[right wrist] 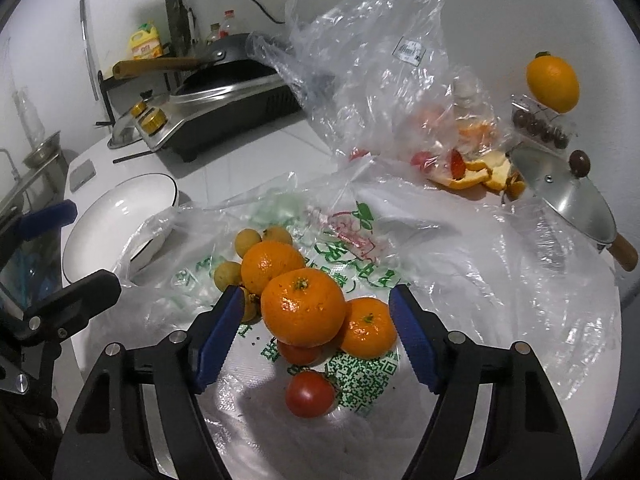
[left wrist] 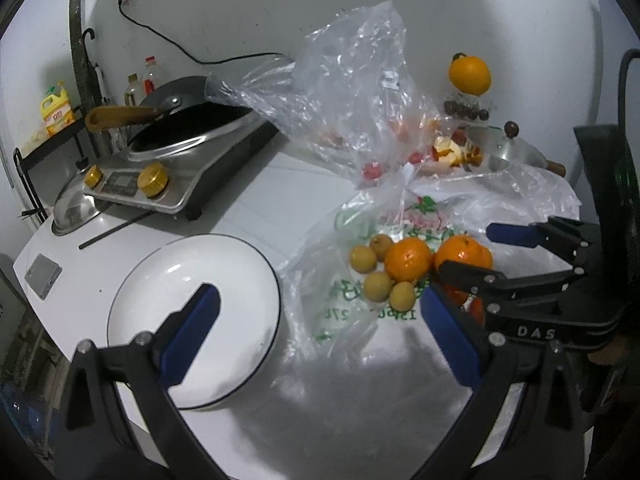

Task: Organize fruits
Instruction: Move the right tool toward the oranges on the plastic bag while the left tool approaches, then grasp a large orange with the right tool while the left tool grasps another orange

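A heap of fruit lies on a flattened printed plastic bag: three oranges, several small yellow fruits and a red tomato. My right gripper stands open around the biggest orange, and a gap shows between it and the left pad. A smaller orange sits close to the right pad. In the left wrist view the same heap lies ahead, with the right gripper reaching in from the right. My left gripper is open and empty, its left finger over the white plate.
An induction cooker with a wok stands at the back left, a metal lid beside it. A crumpled clear bag rises behind the fruit. Orange peels, a lidded pan and an orange on a box sit at the back right.
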Demonstrator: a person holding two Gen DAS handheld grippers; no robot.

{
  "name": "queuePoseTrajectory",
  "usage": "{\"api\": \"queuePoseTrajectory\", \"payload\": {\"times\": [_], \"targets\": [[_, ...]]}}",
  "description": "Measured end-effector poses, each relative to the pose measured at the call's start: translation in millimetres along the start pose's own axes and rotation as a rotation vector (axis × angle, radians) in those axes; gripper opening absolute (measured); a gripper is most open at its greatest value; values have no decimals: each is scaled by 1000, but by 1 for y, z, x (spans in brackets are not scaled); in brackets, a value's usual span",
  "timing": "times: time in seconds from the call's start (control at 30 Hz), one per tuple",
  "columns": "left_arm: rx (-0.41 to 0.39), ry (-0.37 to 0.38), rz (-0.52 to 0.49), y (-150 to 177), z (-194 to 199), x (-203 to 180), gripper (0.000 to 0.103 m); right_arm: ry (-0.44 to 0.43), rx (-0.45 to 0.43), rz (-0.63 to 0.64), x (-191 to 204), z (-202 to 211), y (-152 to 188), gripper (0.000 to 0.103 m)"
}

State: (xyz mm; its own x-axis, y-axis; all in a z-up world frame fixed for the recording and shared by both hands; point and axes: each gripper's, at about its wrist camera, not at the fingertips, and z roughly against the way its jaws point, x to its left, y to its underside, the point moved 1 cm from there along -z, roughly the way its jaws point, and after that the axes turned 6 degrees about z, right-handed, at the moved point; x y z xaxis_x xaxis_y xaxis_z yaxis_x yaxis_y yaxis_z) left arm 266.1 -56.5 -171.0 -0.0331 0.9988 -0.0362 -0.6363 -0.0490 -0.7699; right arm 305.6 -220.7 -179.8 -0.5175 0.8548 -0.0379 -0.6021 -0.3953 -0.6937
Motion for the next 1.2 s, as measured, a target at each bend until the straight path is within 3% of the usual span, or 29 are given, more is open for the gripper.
{"api": "queuePoseTrajectory", "payload": {"times": [0.07, 0.3, 0.37, 0.9, 1.0, 1.2], "targets": [[4, -4, -3, 0, -2, -2, 101, -2, 4, 1, -1, -3, 0, 67], [23, -16, -18, -2, -12, -10, 101, -48, 9, 14, -3, -10, 0, 60], [30, -19, -25, -3, -14, -13, 101, -79, 1, 15, -3, -8, -1, 47], [43, -26, -56, -10, -25, -32, 99, -84, -69, 15, -18, 24, -7, 46], [52, -21, -67, -12, -31, -36, 91, -65, -90, -8, -29, 33, -8, 46], [67, -6, -100, -17, -45, -49, 87, -37, -103, -48, -48, 38, -4, 46]]}}
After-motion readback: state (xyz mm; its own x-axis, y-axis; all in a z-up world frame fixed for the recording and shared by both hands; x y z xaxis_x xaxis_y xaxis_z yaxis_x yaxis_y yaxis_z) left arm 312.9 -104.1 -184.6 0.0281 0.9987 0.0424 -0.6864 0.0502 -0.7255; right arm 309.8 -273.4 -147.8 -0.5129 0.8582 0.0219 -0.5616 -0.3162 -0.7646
